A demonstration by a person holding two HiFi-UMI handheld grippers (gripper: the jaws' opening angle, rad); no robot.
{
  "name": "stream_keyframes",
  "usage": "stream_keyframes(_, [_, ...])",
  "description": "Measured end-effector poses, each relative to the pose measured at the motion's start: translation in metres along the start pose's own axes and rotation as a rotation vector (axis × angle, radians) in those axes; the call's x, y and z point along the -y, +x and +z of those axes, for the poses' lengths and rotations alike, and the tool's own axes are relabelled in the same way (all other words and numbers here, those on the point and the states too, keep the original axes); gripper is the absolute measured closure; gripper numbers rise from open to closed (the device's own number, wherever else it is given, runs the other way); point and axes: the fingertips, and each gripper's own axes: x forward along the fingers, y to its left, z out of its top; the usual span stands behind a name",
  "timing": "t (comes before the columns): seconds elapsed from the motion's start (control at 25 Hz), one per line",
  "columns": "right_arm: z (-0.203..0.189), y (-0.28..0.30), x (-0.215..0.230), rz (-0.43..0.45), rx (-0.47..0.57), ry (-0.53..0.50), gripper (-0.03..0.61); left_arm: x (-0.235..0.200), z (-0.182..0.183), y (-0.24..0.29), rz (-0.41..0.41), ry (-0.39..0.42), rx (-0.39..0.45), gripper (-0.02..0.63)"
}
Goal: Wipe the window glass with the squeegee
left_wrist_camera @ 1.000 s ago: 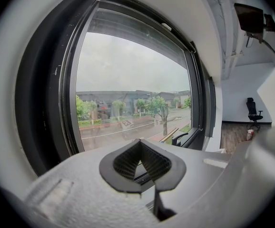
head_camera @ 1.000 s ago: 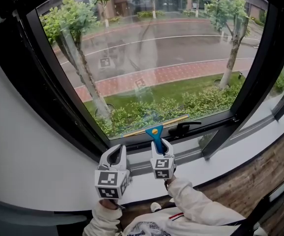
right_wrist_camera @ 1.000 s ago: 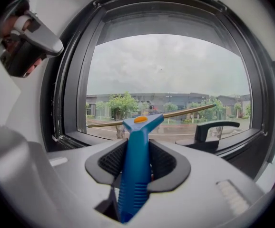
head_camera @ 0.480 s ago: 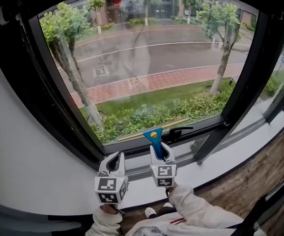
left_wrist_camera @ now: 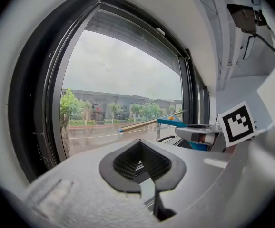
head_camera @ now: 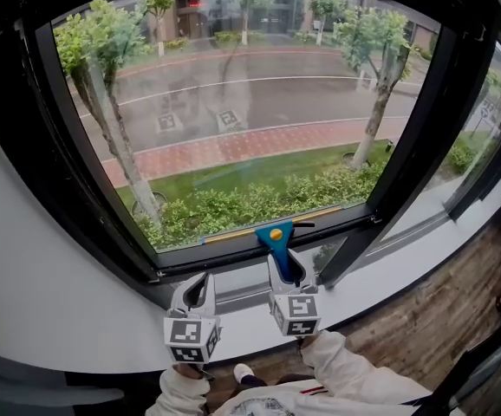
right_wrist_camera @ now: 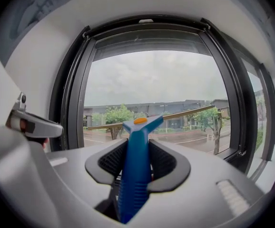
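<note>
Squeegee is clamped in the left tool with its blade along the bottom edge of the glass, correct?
No: the squeegee is clamped in the right tool, not the left; the right gripper view shows its blue handle between those jaws. Its blade does lie along the bottom edge of the glass.

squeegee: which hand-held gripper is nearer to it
Right. The right hand-held gripper is shut on the squeegee, jaws clamped round its blue handle. The left hand-held gripper hangs lower and to the left, jaws together, apart from it.
</note>
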Motion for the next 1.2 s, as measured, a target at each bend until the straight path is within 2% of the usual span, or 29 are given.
stream_keyframes(0.16, [0.016, -0.023, 0.024, 0.026, 0.027, 0.019, 0.44, 0.022, 0.0, 0.001, 0.026, 0.0, 0.017, 0.614])
stream_keyframes(0.32, [0.032, -0.062, 0.05, 0.056, 0.07, 0.027, 0.44, 0.063, 0.003, -0.011, 0.065, -0.002, 0.015, 0.614])
stream_keyframes(0.64, [0.024, -0.152, 0.128, 0.09, 0.062, 0.042, 0.44, 0.186, -0.004, -0.017, 0.072, 0.002, 0.035, 0.614])
stream_keyframes(0.88, [0.006, -0.22, 0.182, 0.081, 0.052, 0.049, 0.44, 0.277, -0.028, -0.04, 0.061, 0.006, 0.039, 0.614])
stream_keyframes(1.0, [0.005, -0.247, 0.185, 0.102, 0.036, 0.064, 0.44, 0.296, -0.021, -0.058, 0.072, 0.024, 0.047, 0.614])
stream_keyframes(1.2, [0.009, -0.278, 0.17, 0.143, 0.04, 0.084, 0.44, 0.297, -0.013, -0.09, 0.1, 0.043, 0.075, 0.614])
